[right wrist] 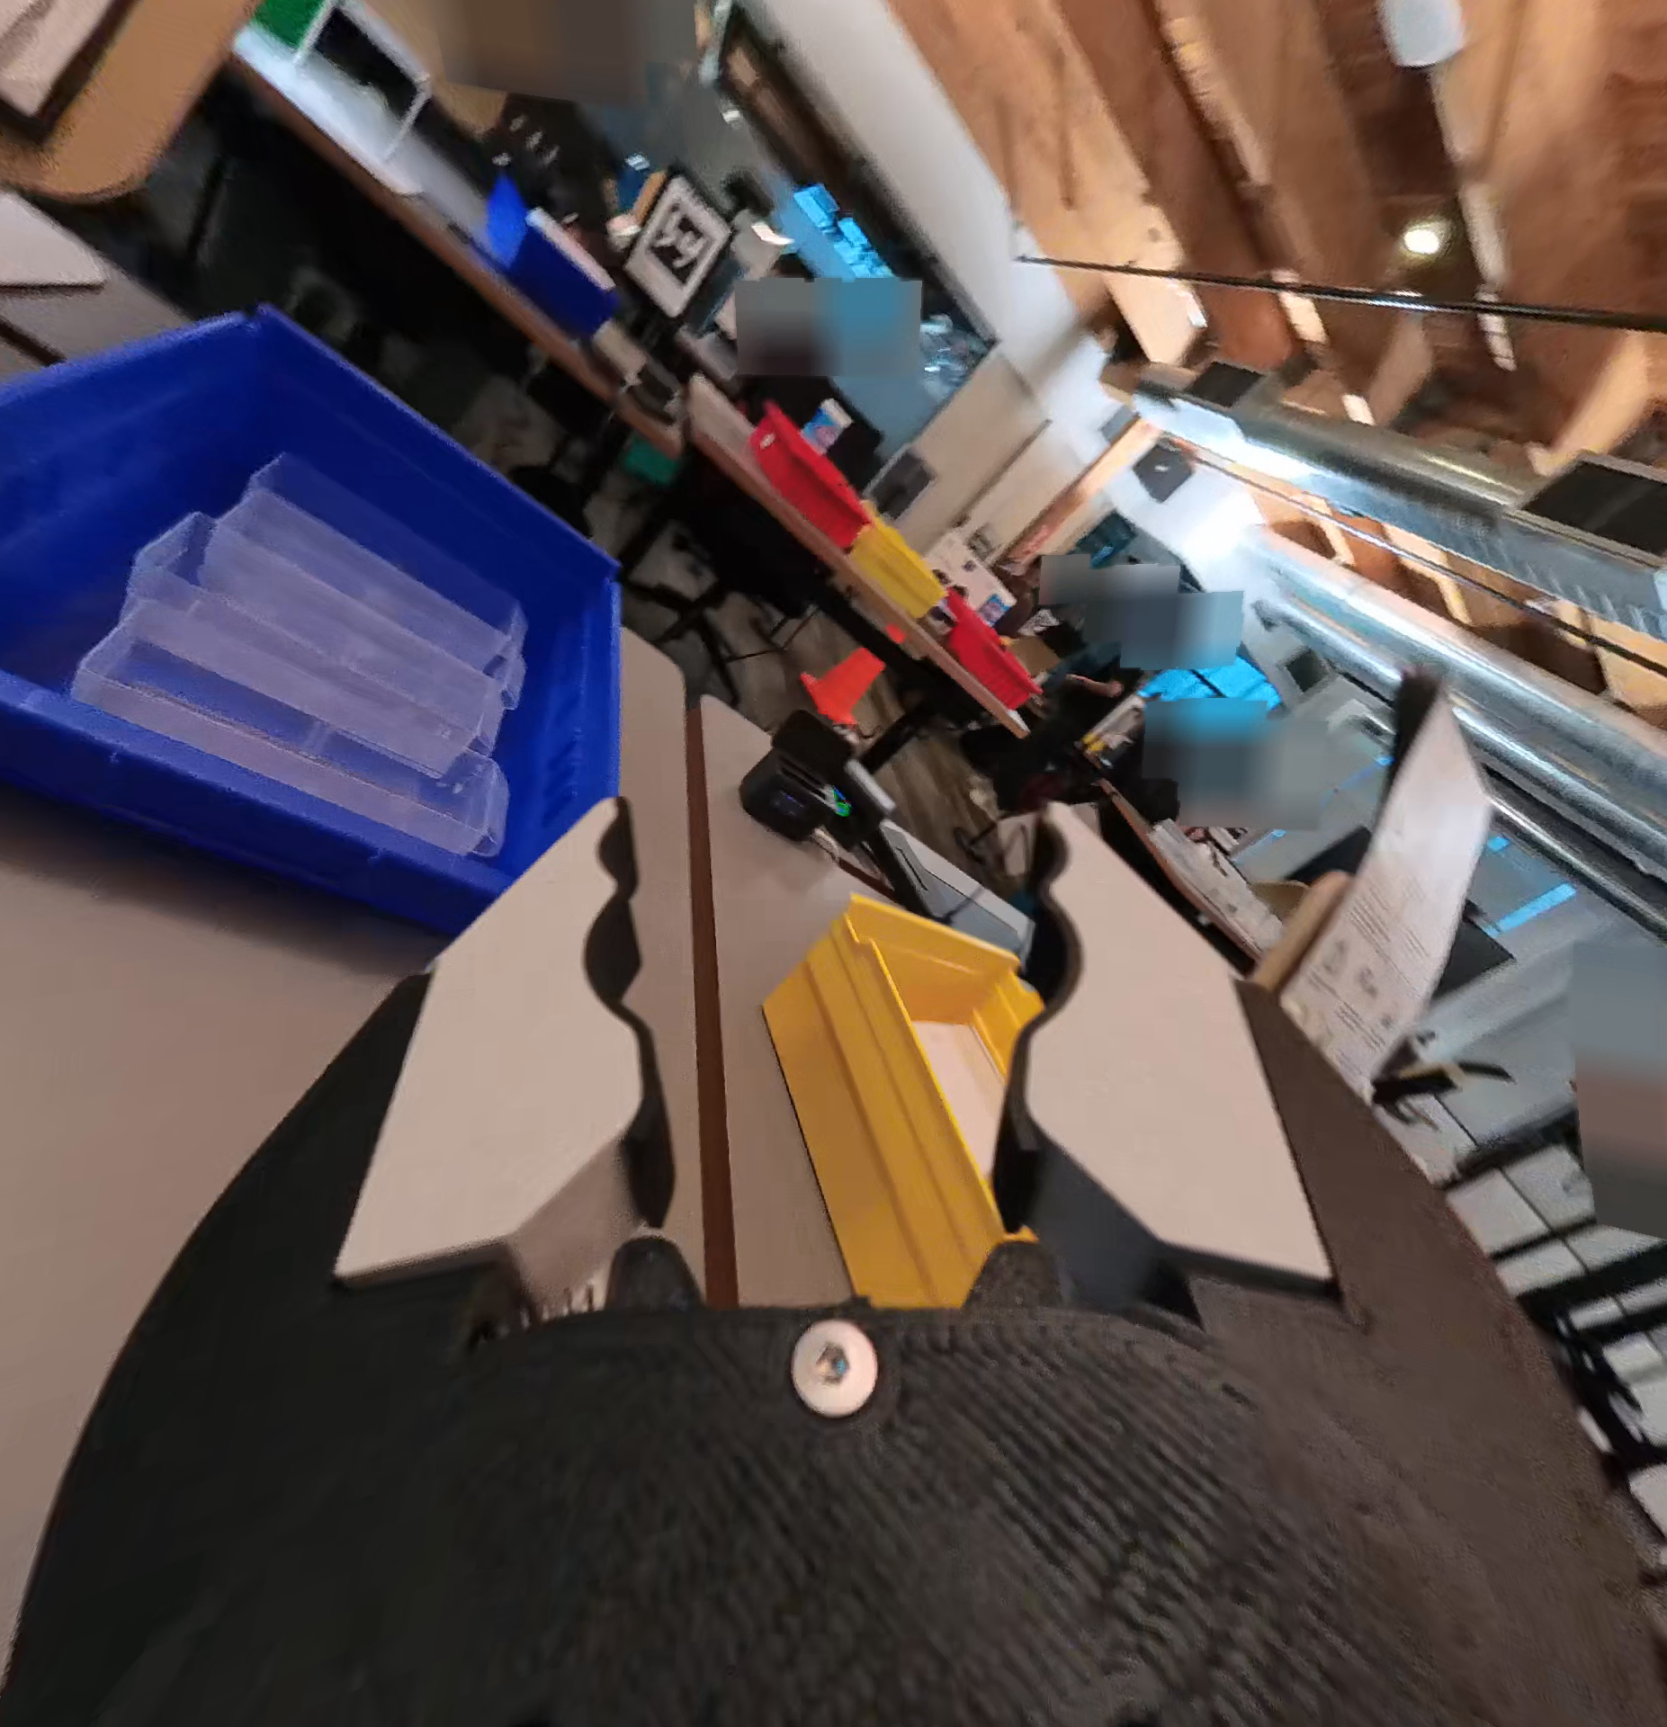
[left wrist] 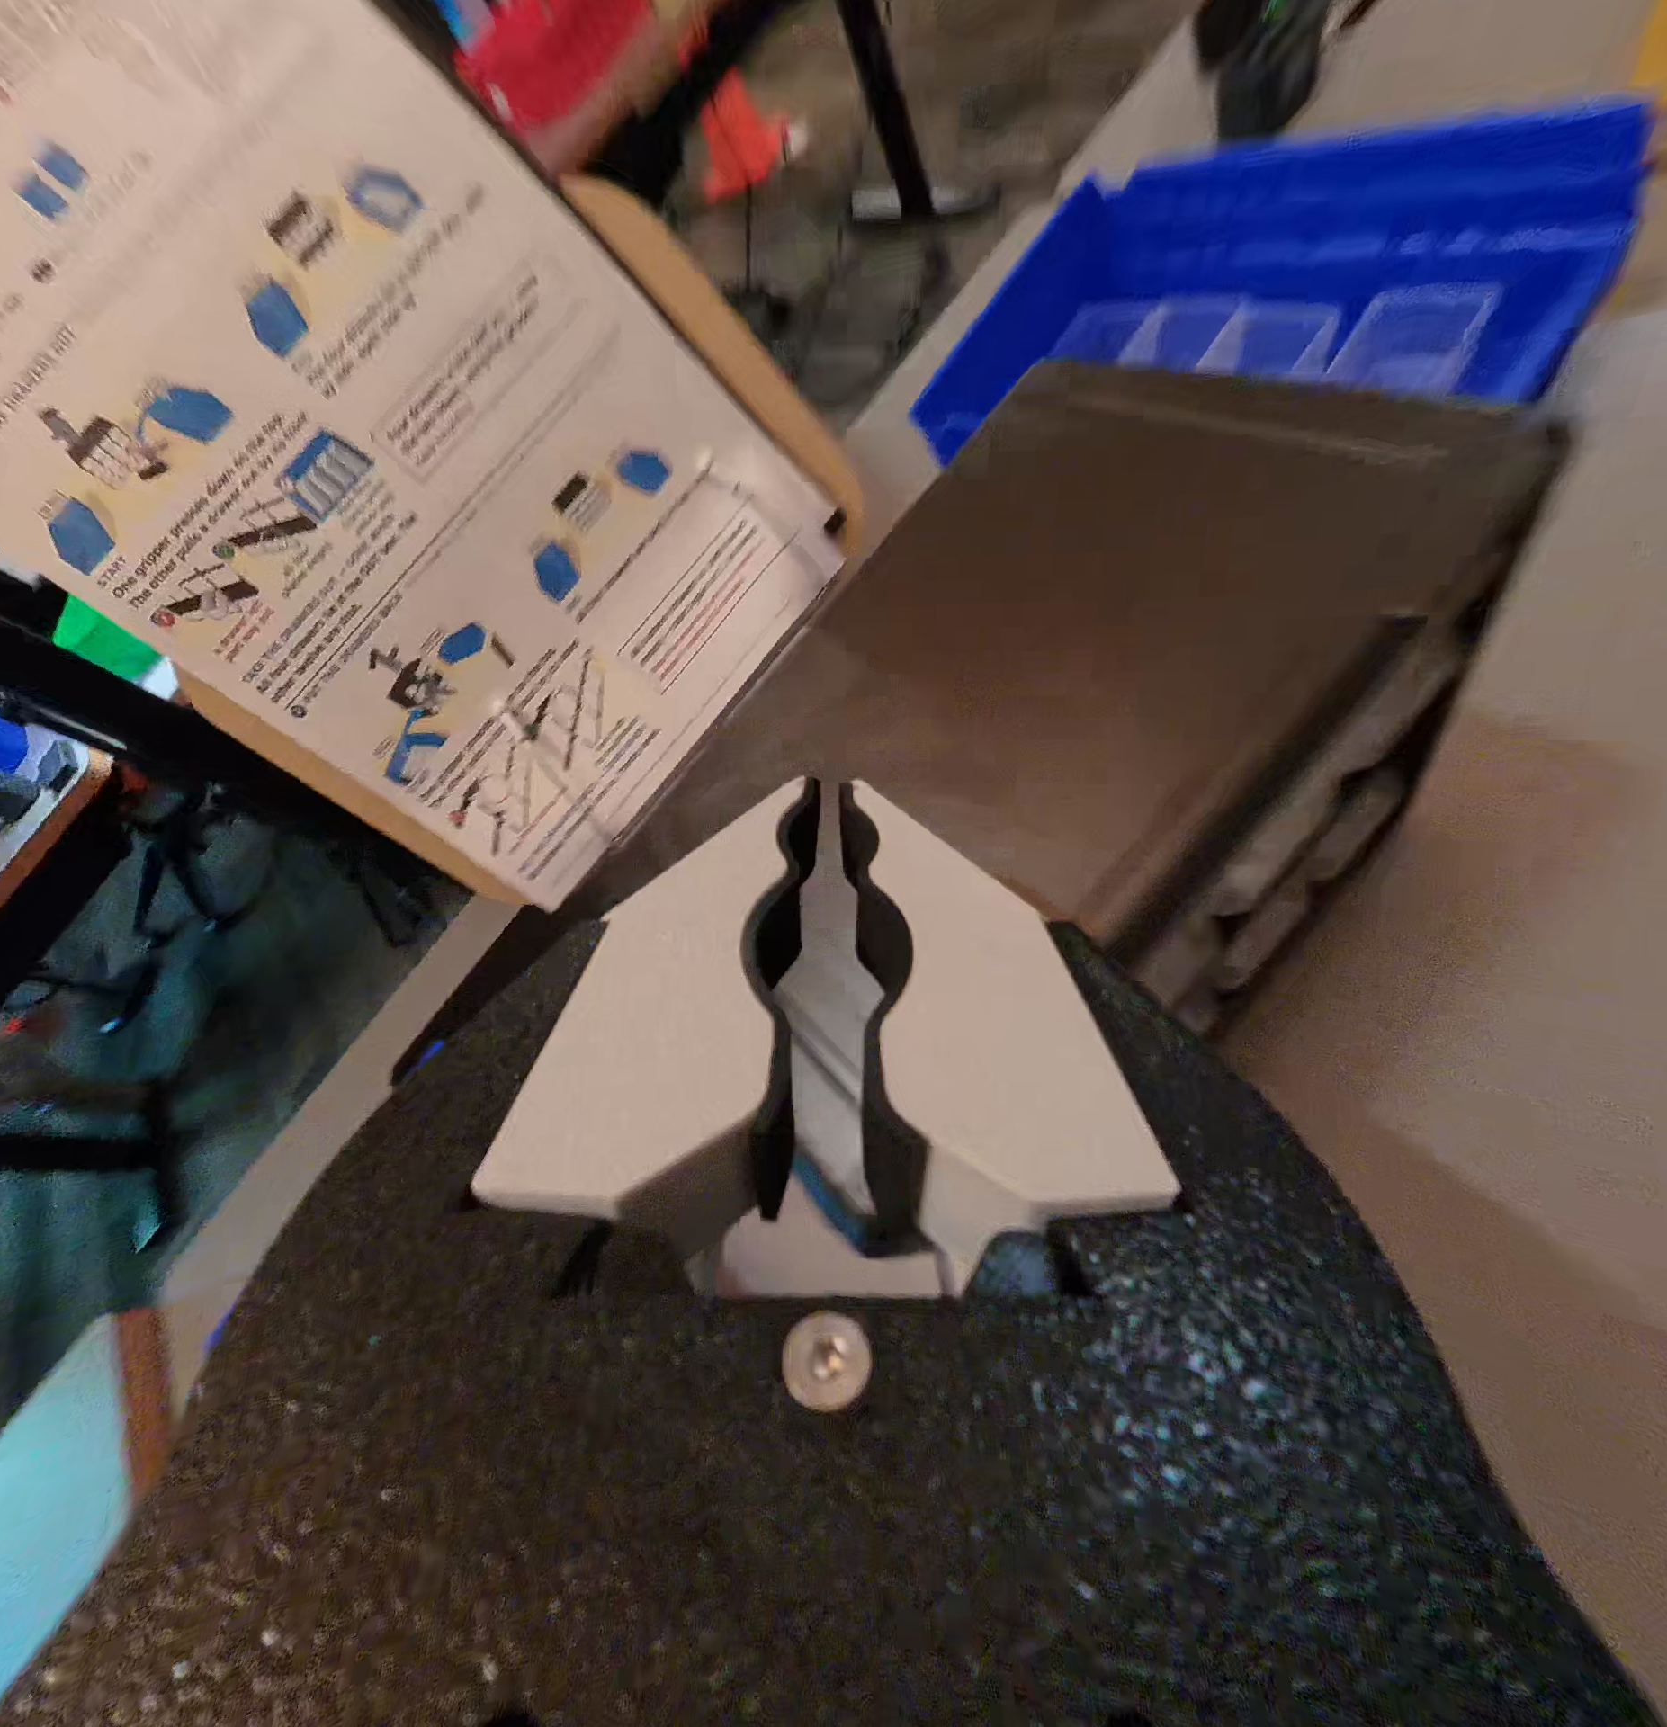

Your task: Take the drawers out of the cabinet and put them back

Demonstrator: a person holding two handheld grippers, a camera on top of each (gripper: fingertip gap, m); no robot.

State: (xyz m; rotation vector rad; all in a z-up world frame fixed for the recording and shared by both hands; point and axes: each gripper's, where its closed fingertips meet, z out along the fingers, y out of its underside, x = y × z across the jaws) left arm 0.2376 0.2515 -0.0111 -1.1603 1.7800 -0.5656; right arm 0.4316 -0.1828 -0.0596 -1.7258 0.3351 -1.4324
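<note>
The dark grey cabinet (left wrist: 1184, 598) stands on the beige table, seen from above and behind; its open front (left wrist: 1315, 841) faces right, and I cannot tell what is in its slots. My left gripper (left wrist: 829, 794) is shut, with its tips against the near edge of the cabinet's top. A blue bin (left wrist: 1044, 308) behind the cabinet holds several clear plastic drawers (left wrist: 1278, 346). In the right wrist view the blue bin (right wrist: 278, 402) with the clear drawers (right wrist: 325, 635) lies at the left. My right gripper (right wrist: 829, 841) is open and empty, above the table to the right of the bin.
A board with an instruction sheet (left wrist: 343, 421) leans at the left of the cabinet, by the table's edge. A yellow bin (right wrist: 885, 1075) and a small black device (right wrist: 801, 785) sit on the adjoining table beyond a dark seam (right wrist: 708, 1028). Other workbenches stand farther back.
</note>
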